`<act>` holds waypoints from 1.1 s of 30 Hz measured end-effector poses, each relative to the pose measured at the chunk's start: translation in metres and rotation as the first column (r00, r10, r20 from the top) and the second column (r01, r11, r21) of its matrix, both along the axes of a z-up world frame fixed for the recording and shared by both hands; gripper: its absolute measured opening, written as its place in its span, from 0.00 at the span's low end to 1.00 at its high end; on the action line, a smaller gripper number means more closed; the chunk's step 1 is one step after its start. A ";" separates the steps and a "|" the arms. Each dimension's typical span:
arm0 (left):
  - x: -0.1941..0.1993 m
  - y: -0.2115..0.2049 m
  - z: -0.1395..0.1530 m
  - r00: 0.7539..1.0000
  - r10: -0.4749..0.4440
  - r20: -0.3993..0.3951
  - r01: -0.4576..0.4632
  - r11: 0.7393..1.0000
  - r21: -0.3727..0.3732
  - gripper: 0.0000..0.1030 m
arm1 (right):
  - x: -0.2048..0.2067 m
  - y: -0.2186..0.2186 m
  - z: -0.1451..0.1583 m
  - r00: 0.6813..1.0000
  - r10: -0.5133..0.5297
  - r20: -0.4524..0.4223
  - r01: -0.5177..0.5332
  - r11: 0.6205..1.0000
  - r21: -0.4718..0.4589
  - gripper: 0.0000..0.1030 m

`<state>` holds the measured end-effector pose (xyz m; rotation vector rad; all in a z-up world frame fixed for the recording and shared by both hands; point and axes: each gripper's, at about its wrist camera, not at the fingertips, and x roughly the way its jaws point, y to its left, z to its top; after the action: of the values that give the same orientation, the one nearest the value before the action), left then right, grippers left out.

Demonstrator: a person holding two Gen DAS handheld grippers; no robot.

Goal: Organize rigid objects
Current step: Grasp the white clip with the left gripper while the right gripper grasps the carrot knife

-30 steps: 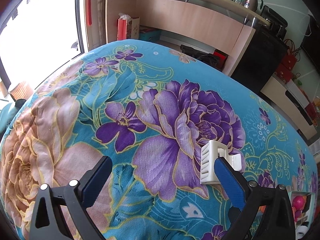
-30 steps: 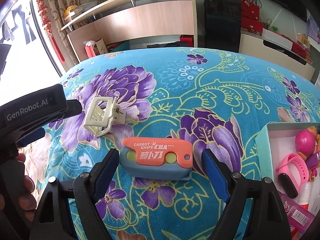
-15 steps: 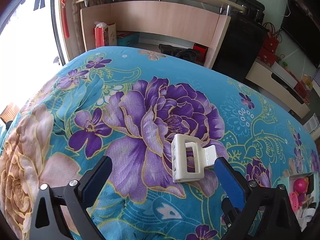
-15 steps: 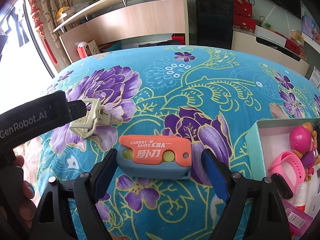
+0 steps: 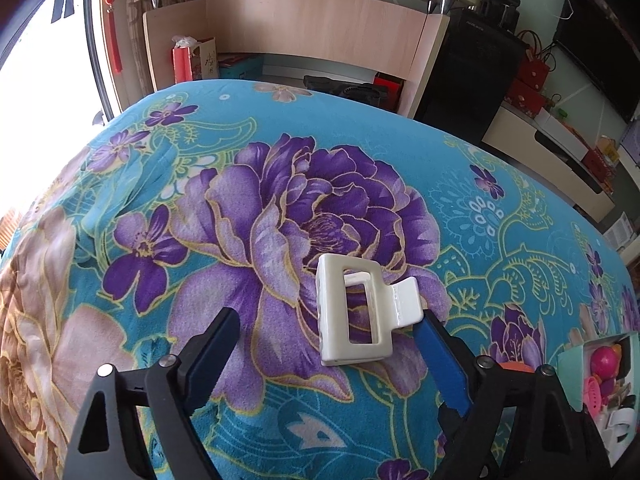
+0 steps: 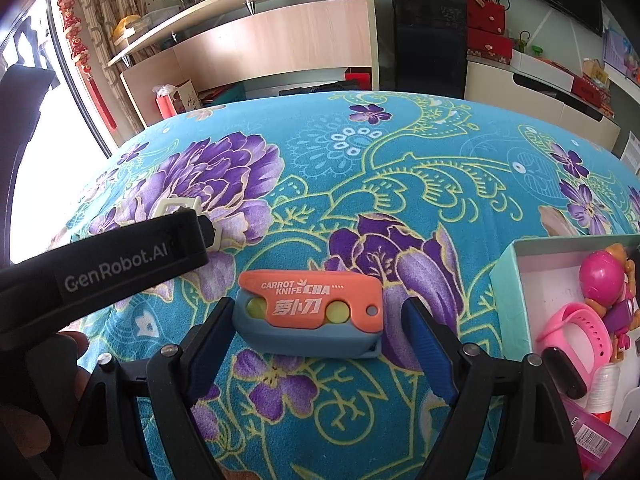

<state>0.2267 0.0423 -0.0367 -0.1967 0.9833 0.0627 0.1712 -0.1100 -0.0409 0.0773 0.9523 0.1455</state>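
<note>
Left wrist view: the left claw (image 5: 326, 354) is closing, its blue pads either side of the cream-white, glossy, rectangular plastic hair clip (image 5: 354, 312), which lies on the floral turquoise cloth of the surface (image 5: 120, 184), well left of the mint-green open cardboard box (image 6: 510, 276). The right pad sits at the clip's lever tab; the left pad is apart from it, so nothing is gripped yet. The clip looks light, stiff and slippery; I would squeeze across its framed body, not the sprung tab, which would probably open it.

In the right wrist view, the right claw (image 6: 316, 334) stands wide around the orange-and-grey-blue plastic carrot knife toy (image 6: 310, 314), just left of the box, with its pads not visibly pressing. The toy looks light and rigid, with flat ends that suit a grip along its length. The box already holds a pink ball (image 6: 602, 270) and a pink wristband (image 6: 576, 330).
</note>
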 end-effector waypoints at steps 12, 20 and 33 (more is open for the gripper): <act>-0.003 -0.001 0.002 1.000 -0.025 0.007 0.025 0.999 -0.028 0.47 | -0.002 0.001 0.001 1.000 0.007 -0.001 -0.007 1.000 0.008 0.79; -0.010 -0.006 0.012 0.999 -0.037 0.027 0.037 0.999 -0.011 0.47 | -0.002 -0.006 0.002 1.000 -0.007 -0.003 0.007 1.000 0.023 0.70; -0.030 -0.006 0.049 0.993 -0.035 0.115 0.032 0.999 0.028 0.47 | -0.013 -0.011 0.028 0.998 -0.003 0.067 0.001 0.999 0.034 0.70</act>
<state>0.1964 0.0363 0.0122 -0.1578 0.8701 0.0327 0.1581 -0.1210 -0.0132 0.1038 0.8832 0.1611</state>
